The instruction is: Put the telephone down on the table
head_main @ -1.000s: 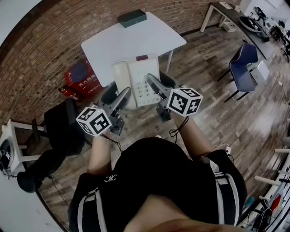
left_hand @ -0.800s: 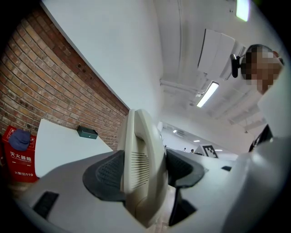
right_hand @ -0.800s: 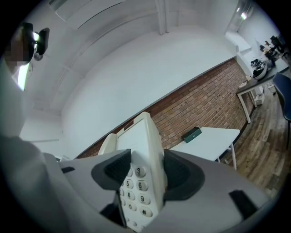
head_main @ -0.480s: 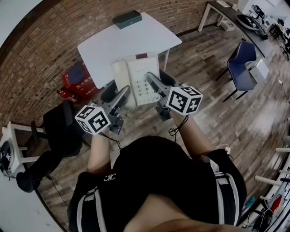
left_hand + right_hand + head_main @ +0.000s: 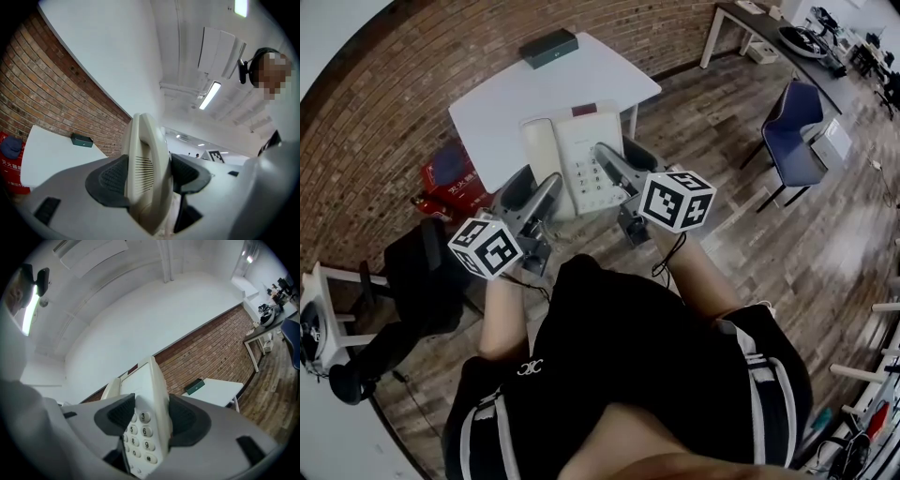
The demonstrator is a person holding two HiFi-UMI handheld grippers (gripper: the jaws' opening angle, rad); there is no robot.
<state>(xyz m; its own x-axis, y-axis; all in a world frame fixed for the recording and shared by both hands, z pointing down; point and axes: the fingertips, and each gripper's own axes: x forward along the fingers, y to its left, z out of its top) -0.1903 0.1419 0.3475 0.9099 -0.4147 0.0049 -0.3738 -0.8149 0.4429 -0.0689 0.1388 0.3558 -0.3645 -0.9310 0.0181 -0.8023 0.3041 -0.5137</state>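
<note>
A cream-white telephone [image 5: 574, 155] with handset and keypad hangs in the air, held level between both grippers, its far end over the near edge of the white table [image 5: 492, 108]. My left gripper [image 5: 534, 190] is shut on the handset side [image 5: 143, 140], with both dark pads pressed on it. My right gripper [image 5: 614, 167] is shut on the keypad side [image 5: 140, 385], the number keys showing between its pads. In the left gripper view the table [image 5: 47, 159] lies ahead to the left, and in the right gripper view the table [image 5: 220, 390] lies ahead to the right.
A dark green box [image 5: 548, 47] lies at the table's far edge by the brick wall. A red case [image 5: 450, 171] stands on the floor left of the table. A black chair [image 5: 422, 272] is at the left, a blue chair [image 5: 792, 131] at the right.
Both grippers have carried the telephone forward towards the table. Its far end now overlaps the table's near edge. Both grips are unchanged.
</note>
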